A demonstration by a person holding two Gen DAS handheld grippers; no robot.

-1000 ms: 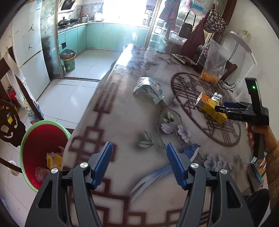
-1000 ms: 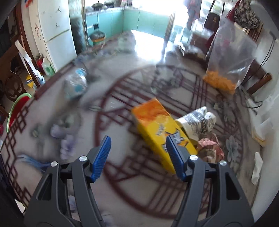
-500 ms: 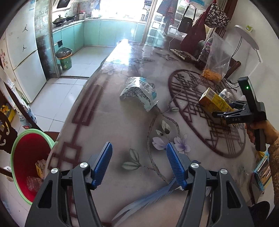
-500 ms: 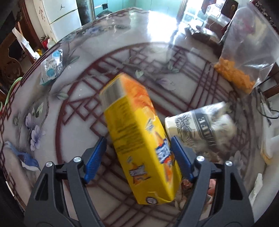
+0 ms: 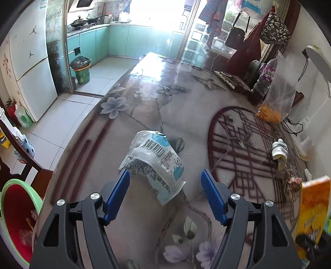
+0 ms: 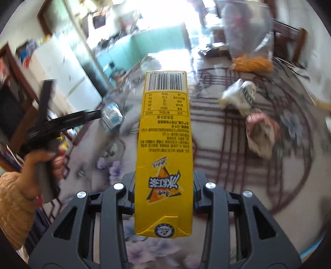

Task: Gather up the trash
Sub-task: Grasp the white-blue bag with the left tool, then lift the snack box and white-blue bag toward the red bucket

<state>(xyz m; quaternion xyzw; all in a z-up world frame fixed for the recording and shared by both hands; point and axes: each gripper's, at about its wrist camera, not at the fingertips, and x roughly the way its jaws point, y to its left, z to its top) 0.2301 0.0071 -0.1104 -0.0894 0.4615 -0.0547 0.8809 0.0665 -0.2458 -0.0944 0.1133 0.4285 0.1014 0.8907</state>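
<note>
While right gripper (image 6: pixel 163 198) fingers clamp yellow carton (image 6: pixel 164 149), long axis pointing forward, left gripper (image 5: pixel 165 192) fingers gape.

You stand at a glossy worktop (image 5: pixel 149 107) printed with pale flowers and a dark red lattice roundel. Beyond its far end, teal kitchen cabinets (image 5: pixel 115 43) run under a window (image 5: pixel 157 14) flooding the room with glare. A white fridge (image 5: pixel 31 68) stands at the left on pale floor tiles (image 5: pixel 68 118). Bags (image 5: pixel 273 29) hang on the right wall.
</note>
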